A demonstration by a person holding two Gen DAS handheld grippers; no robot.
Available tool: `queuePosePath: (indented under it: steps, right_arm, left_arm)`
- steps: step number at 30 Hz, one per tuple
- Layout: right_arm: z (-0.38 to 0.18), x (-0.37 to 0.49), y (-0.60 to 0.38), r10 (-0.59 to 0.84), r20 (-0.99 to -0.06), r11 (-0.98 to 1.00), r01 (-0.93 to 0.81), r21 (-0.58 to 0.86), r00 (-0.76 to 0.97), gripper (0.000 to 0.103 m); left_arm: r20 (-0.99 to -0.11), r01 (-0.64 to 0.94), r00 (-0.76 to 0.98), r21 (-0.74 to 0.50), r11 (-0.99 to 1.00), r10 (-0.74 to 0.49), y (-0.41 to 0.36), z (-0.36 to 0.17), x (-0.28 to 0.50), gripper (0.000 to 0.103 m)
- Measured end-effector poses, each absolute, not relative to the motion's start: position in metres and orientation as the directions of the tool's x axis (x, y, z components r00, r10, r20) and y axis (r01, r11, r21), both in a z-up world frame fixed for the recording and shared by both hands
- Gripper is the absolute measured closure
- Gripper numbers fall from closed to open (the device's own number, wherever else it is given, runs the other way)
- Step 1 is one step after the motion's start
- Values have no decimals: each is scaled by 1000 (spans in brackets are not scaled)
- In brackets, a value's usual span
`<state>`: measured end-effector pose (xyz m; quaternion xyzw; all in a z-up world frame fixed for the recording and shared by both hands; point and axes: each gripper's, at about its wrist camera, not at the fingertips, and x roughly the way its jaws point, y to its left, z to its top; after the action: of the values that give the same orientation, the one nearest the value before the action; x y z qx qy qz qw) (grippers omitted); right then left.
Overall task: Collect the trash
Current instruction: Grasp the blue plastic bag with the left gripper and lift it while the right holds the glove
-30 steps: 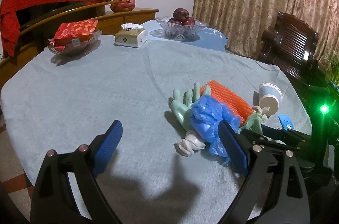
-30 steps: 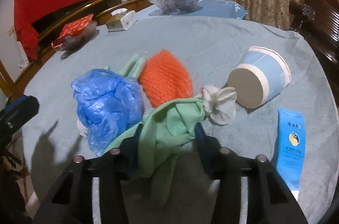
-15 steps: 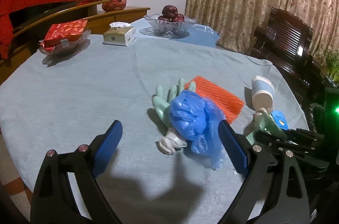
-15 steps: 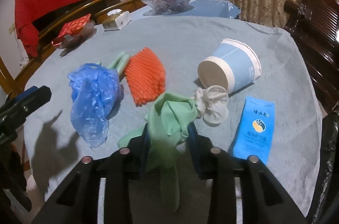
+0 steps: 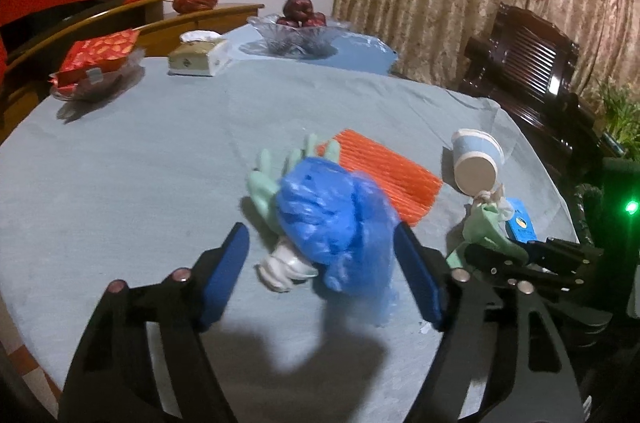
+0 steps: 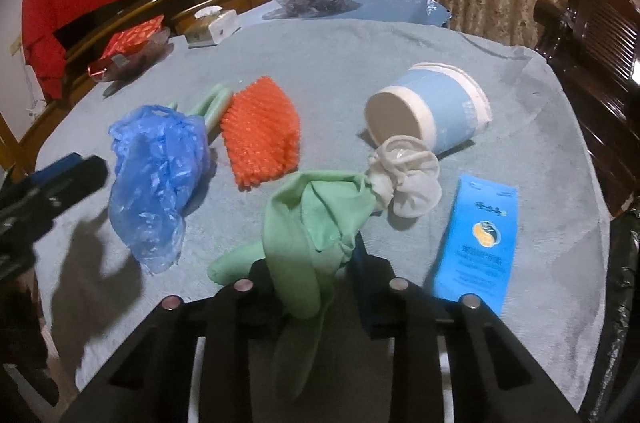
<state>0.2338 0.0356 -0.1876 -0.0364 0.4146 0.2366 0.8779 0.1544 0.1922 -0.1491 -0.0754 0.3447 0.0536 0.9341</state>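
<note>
As left gripper (image 5: 322, 269) narrows, bag (image 5: 336, 215) nearer

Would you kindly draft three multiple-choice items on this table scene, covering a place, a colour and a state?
1. Where does the blue packet lie?
A. Under the orange mesh
B. On the cloth beside the paper cup
C. In the fruit bowl

2. What colour is the crumpled plastic bag?
A. Blue
B. Red
C. Yellow

3. How does the paper cup stand?
A. Upright
B. Upside down
C. On its side

Answers:
1 B: the packet lies flat on the tablecloth, just nearer the camera than the cup.
2 A: the bag is blue and lies over a green glove, between the left claw fingers as the jaws close.
3 C: the cup's base faces the camera. The right claw is closing on another green glove.
</note>
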Motion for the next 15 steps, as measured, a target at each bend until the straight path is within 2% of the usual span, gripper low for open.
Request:
queuePosePath:
  steps: [6, 9, 11, 14, 15]
  right_arm:
    - [-186, 234, 28, 398, -741, 883, -447, 148, 542, 75]
    - [-186, 234, 26, 402, -737, 882, -445, 154, 543, 75]
    - [-185, 233, 27, 400, -734, 882, -449, 145, 548, 75]
    - [-182, 232, 27, 402, -728, 880, -453, 141, 555, 75]
    - [-181, 231, 26, 405, -725, 880, -454, 143, 557, 75]
  left_arm:
    - [-676, -141, 736, -97, 985, 39, 179, -162, 169, 41]
    - [-690, -155, 722, -82, 985, 56, 177, -168, 175, 55]
    - [-698, -159, 714, -77, 984, 61, 176, -170, 178, 77]
    - [-693, -172, 717, -75, 982, 73, 178, -167, 176, 93]
    - [-689, -172, 721, -76, 982, 73, 178, -166, 174, 95]
